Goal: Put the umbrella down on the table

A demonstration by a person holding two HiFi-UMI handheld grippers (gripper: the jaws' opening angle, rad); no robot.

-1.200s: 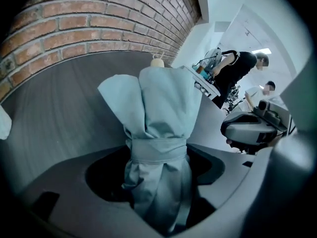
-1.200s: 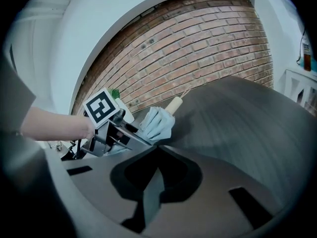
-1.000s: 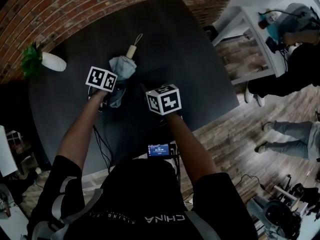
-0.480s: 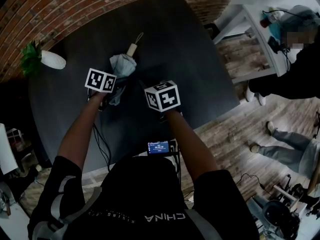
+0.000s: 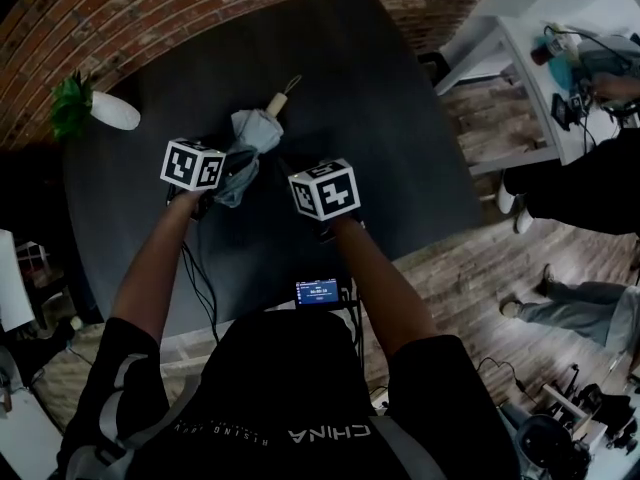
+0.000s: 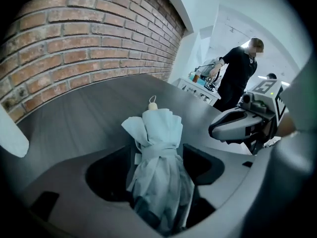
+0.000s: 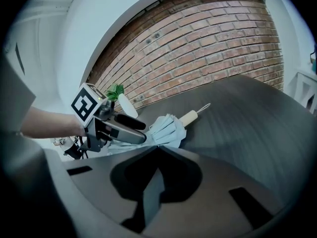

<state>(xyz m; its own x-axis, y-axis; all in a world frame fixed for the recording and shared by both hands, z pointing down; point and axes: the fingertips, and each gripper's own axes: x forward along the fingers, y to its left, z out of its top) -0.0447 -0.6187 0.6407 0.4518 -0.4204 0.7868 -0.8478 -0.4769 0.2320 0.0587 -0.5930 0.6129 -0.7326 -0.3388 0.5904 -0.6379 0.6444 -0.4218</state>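
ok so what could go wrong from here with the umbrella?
1. The left hand-held gripper pinches the umbrella by loose fabric; it may snag on the jaws at release.
2. Cannot tell if the handle touches the table; released high, it could drop and roll.
3. The shut right hand-held gripper is close and could nudge it.

Shirt lettering
"CHINA" stood upside down on the person's black shirt (image 5: 290, 398); smaller print beside it was unreadable.
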